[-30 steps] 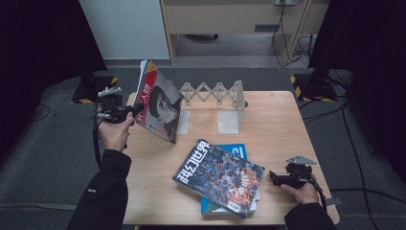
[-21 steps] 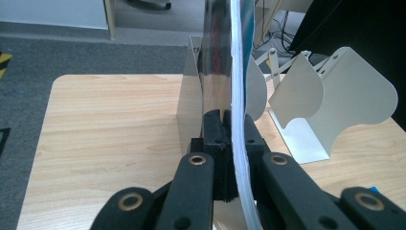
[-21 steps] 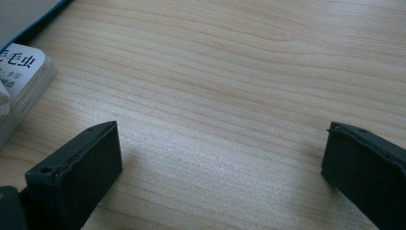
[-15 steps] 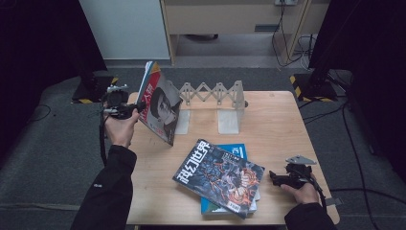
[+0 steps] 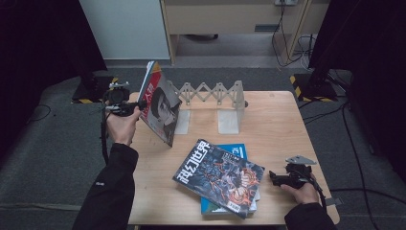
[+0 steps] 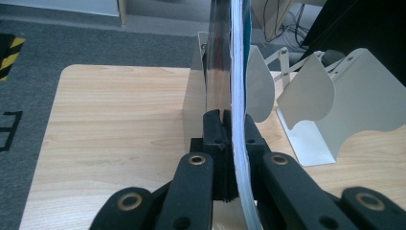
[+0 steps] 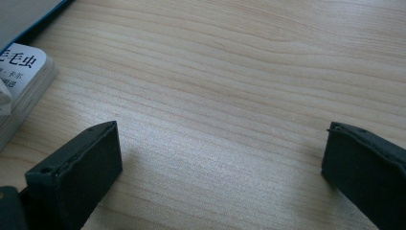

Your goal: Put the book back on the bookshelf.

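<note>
High view, table: pale wood-grain tabletop [image 5: 282,124] with rounded corners, matt finish.
Held magazine: thin glossy magazine with a grey portrait cover and red lettering [image 5: 160,108], standing on edge and tilted at about 10 o'clock on the table, its lower corner near the wood.
Left gripper: black two-jaw tool [image 5: 125,109] in the left hand [image 5: 123,127], just beside the magazine's left edge. In the left gripper view the jaws are clamped on the magazine [image 6: 234,72], whose white page edges run up between the black rubber pads [image 6: 214,129].
Rack: white sheet-metal book rack with curved dividers and a zigzag scissor link [image 5: 215,98], at 12 o'clock, just behind the magazine; its smooth painted fins [image 6: 316,96] stand upright.
Flat stack: dark glossy magazine with white characters and orange artwork [image 5: 218,177], lying askew on a blue-covered book [image 5: 237,152], at 6 o'clock.
Right gripper: black tool with a grey three-cornered plate [image 5: 282,178], resting at 4 o'clock, near the stack but apart from it. In the right gripper view its blocky matt jaws stand wide apart over bare wood [image 7: 230,110], grasping nothing.
</note>
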Demonstrator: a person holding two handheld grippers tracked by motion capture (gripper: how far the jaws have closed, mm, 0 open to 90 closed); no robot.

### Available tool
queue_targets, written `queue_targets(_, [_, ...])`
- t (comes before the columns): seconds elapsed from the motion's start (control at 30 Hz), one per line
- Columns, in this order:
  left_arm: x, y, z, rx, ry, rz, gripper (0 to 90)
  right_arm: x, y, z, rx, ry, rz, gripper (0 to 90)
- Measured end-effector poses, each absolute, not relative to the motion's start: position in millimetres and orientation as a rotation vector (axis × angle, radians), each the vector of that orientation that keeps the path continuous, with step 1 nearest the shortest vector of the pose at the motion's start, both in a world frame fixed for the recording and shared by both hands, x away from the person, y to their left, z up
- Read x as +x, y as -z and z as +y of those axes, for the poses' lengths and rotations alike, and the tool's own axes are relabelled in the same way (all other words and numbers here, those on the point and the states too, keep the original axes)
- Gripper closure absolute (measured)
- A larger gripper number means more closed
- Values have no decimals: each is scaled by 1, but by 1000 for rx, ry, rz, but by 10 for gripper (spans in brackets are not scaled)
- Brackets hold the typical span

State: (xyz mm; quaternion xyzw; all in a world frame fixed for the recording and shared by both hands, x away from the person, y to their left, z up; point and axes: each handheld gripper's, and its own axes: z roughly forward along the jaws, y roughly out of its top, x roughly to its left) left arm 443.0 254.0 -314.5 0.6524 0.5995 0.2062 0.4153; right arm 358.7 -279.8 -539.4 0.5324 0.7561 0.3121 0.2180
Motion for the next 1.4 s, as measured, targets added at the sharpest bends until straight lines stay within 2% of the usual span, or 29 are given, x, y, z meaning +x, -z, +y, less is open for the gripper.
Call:
queue_targets(0.17, [443, 316, 255, 1628, -520, 1484, 852, 359, 539, -280, 1478, -864, 2093, 3])
queue_targets(0.83, [471, 293, 232, 1730, -552, 1613, 859, 359, 539, -279, 1480, -865, 2097, 3])
queue_targets(1.4, [496, 293, 213, 1784, -621, 1711, 859, 359, 539, -280, 1469, -866, 2101, 3])
